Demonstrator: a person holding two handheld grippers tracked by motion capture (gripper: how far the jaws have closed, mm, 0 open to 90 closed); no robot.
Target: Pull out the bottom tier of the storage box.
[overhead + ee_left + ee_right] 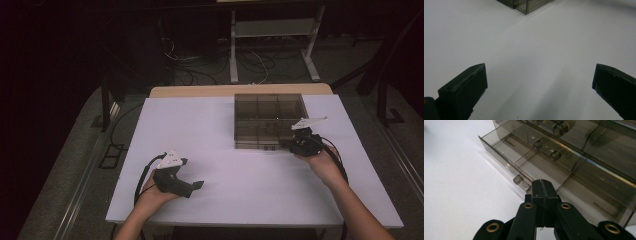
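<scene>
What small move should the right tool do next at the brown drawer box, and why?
Probably a short pull toward the person. The right tool is closed at the front of the lowest drawer of the smoky drawer box, which is already partly out. Whether it grips a knob is hidden.

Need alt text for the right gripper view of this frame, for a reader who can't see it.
The right gripper, its black jaws closed together, sits at the front edge of a smoky transparent drawer cabinet, beside a small drawer knob. One drawer is pulled partly out over the white table.
</scene>
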